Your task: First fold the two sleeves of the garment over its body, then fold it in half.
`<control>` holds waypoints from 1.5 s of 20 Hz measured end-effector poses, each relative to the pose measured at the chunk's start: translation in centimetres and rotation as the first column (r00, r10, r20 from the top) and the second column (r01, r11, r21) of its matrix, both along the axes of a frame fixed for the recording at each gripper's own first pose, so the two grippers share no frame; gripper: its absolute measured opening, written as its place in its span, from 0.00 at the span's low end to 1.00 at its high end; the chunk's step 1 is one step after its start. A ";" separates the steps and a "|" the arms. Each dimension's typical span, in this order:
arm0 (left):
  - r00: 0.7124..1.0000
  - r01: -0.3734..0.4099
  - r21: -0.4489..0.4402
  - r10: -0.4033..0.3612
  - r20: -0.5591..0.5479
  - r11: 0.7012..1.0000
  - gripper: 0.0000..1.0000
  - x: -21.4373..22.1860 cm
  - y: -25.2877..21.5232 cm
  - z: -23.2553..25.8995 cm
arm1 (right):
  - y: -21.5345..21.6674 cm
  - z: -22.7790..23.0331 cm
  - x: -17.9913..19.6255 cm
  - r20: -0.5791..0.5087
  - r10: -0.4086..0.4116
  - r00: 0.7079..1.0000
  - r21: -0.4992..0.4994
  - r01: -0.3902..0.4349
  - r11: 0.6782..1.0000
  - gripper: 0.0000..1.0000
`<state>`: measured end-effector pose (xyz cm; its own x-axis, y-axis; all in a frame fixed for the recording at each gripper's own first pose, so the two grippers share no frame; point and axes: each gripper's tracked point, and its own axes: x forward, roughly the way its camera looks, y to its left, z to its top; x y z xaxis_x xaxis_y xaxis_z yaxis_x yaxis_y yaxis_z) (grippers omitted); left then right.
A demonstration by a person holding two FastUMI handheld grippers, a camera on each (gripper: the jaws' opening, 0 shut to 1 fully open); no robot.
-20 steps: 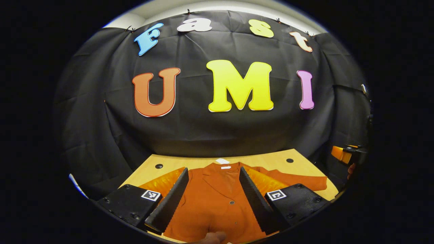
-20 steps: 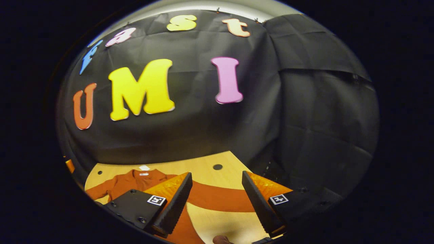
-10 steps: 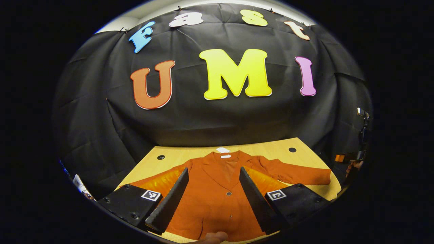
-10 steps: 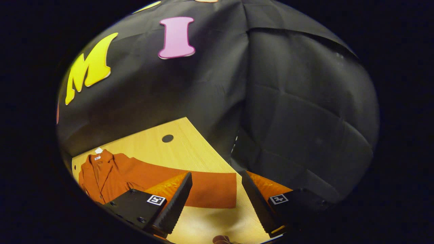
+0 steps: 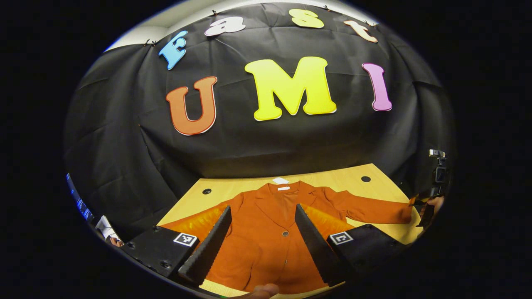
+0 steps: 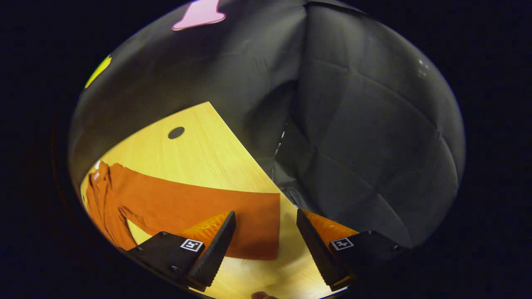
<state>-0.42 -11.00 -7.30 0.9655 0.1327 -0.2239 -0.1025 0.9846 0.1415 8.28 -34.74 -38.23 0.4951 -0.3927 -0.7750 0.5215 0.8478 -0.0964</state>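
Rust-orange woven buttoned jacket [image 5: 266,232] flat on pale wood-grain table [image 6: 199,145], my left gripper [image 5: 259,245] open above its body, my right gripper [image 6: 266,249] open over the straight-edged sleeve cuff [image 6: 262,226]

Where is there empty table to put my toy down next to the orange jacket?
Bare wooden table lies behind the outstretched sleeve, toward the black wall, around the round hole. A narrower strip runs past the cuff to the table's edge. The middle is crowded: the jacket covers it.

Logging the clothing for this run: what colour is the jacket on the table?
The jacket is plain burnt orange, clearest in the left gripper view.
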 end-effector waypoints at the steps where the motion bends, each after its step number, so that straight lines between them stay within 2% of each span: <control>1: 1.000 -0.003 0.006 0.003 -0.005 1.000 0.99 0.1 0.5 -0.2 | 0.0 -0.6 0.2 -0.027 0.006 1.000 -0.003 -0.006 1.000 0.95; 5: 1.000 -0.007 0.003 0.007 -0.009 1.000 0.99 0.2 2.1 -0.2 | 0.4 -2.3 0.1 -0.103 0.004 0.995 0.058 0.002 0.998 0.95; 9: 1.000 -0.009 0.025 0.009 0.000 1.000 1.00 0.1 3.9 0.0 | 0.1 -3.2 -0.5 -0.185 0.001 0.983 0.073 0.013 0.997 0.94; 11: 1.000 0.000 0.035 0.000 0.016 0.999 0.99 0.1 4.4 0.4 | 0.6 -3.2 -0.2 -0.209 -0.014 0.978 0.116 0.039 0.992 0.95; 16: 1.000 -0.009 0.012 0.010 -0.008 1.000 0.99 -0.2 6.4 -0.9 | 0.6 -3.7 -0.7 -0.300 -0.047 0.953 0.203 0.112 0.973 0.91; 18: 1.000 -0.015 -0.007 0.015 -0.017 1.000 0.99 -0.2 7.0 -1.2 | 0.8 -3.5 -0.7 -0.331 -0.057 0.942 0.246 0.145 0.958 0.82; 19: 1.000 -0.017 -0.009 0.017 -0.020 1.000 0.99 -0.4 7.3 -1.3 | 1.0 -3.8 -0.8 -0.344 -0.055 0.937 0.268 0.154 0.951 0.82; 21: 0.999 -0.020 -0.011 0.020 -0.025 1.000 0.99 -0.5 7.6 -1.5 | 0.9 -3.7 -1.0 -0.370 -0.046 0.928 0.298 0.165 0.940 0.70; 22: 1.000 -0.020 -0.013 0.019 -0.025 1.000 0.99 -0.6 7.8 -1.5 | 0.8 -3.8 -0.9 -0.380 -0.039 0.924 0.307 0.166 0.937 0.76; 24: 0.999 -0.018 -0.027 0.017 -0.027 0.999 0.99 -0.7 8.1 -1.8 | 0.7 -3.7 -0.8 -0.397 -0.035 0.917 0.322 0.174 0.930 0.67; 25: 1.000 -0.014 -0.041 0.013 -0.027 0.999 0.99 -0.8 8.1 -1.8 | 0.6 -3.7 -0.7 -0.398 -0.031 0.917 0.320 0.171 0.932 0.67; 28: 1.000 -0.009 -0.056 0.008 -0.013 0.998 0.99 -0.9 8.5 -1.5 | 0.6 -3.9 -0.4 -0.400 -0.017 0.916 0.338 0.165 0.927 0.24; 30: 1.000 -0.001 -0.055 0.001 0.001 0.998 1.00 -0.8 8.5 -1.3 | 0.4 -3.3 -0.2 -0.392 -0.008 0.920 0.320 0.144 0.936 0.22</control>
<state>-1.22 -2.53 -8.57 0.9656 0.1213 -0.2301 -0.1038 0.9908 0.0867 8.03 -34.32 -41.52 0.1164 -0.1000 -0.9882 0.5669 0.8237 -0.0165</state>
